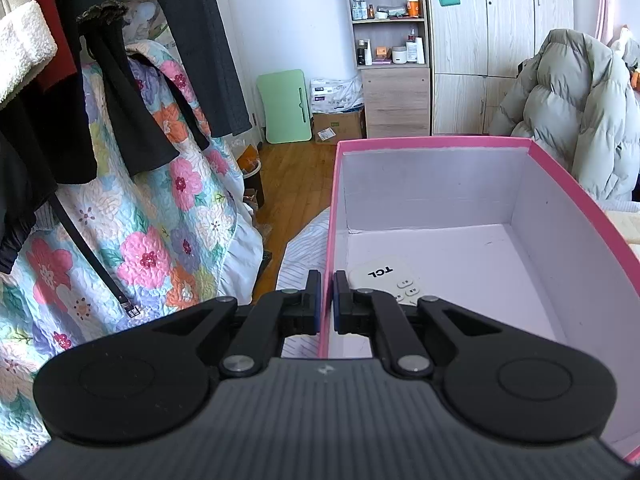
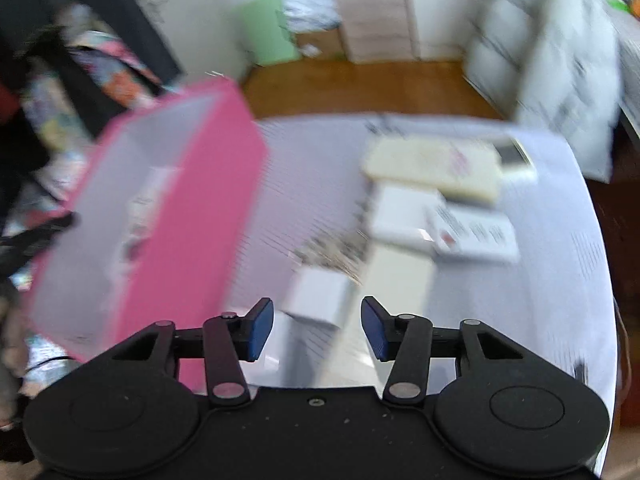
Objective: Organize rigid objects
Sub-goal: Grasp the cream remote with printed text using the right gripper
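pink box (image 1: 440, 200): matt cardboard, white smooth inside | remote (image 1: 384, 278): glossy cream plastic | left claw (image 1: 327, 300): matt black plastic, metal pins, blue pads | right claw (image 2: 317, 330): same finish | quilt (image 1: 152, 220): stitched floral cloth | floor (image 1: 296, 172): polished wood | puffer coat (image 1: 572, 108): soft padded fabric

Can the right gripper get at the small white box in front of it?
Probably yes: right gripper is open, the small white box lies just ahead between its fingers, nothing between them. The view is motion-blurred, so alignment is uncertain.
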The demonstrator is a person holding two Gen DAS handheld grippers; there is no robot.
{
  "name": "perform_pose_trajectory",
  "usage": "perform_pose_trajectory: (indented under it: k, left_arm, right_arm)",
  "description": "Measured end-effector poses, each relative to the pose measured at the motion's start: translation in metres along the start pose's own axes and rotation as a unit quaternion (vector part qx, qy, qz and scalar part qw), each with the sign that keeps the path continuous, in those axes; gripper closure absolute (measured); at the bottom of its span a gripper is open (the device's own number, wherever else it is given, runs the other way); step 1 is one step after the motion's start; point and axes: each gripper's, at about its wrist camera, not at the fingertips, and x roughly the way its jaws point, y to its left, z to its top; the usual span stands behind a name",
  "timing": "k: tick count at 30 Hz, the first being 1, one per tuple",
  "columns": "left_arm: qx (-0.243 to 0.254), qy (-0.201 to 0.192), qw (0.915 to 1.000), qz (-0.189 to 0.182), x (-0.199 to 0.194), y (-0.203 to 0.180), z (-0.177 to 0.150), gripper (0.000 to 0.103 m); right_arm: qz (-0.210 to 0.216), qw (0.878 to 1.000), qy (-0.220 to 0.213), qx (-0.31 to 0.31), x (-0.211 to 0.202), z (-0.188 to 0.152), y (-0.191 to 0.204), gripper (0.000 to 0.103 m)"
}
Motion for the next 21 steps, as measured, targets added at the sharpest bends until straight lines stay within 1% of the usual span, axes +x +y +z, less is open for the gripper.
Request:
perform_pose_trajectory:
  k: [2,4,7,9,10,12,16,21]
  left_arm:
    - [-0.001,0.000,1.0000,0.000,0.000,0.000,0.000,0.098]
    - [0.000,0.000,1.0000,0.000,0.000,0.000,0.001,0.098]
    - [0.001,0.000,1.0000,0.002,0.001,0.002,0.002,0.098]
    - [-0.001,0.001,1.0000,0.001,0.001,0.002,0.001,0.098]
    - [-0.001,0.000,1.0000,0.001,0.001,0.002,0.001,0.098]
    - [0.000,0.001,1.0000,0.002,0.001,0.002,0.002,0.098]
    - [0.000,0.000,1.0000,0.001,0.000,0.001,0.001,0.098]
    - [0.005,0.001,1.0000,0.004,0.001,0.000,0.000,0.098]
  right_arm:
    - [-0.020,1.000,0.013,0.012,0.012,-0.008,-0.010,0.049]
    - [-0.034,0.999,0.019,0.007,0.022,-0.012,-0.011,0.048]
    - [-0.070,0.997,0.008,-0.018,0.027,-0.013,-0.006,0.046]
    - [-0.079,0.997,0.002,-0.016,0.030,-0.013,-0.009,0.045]
    - [-0.082,0.996,0.000,-0.019,0.033,-0.012,-0.009,0.041]
    - [-0.095,0.995,-0.004,-0.031,0.036,-0.011,-0.008,0.036]
    - [-0.095,0.995,0.001,-0.039,0.037,-0.012,-0.008,0.036]
    - [-0.069,0.997,0.021,-0.032,0.030,-0.018,-0.014,0.036]
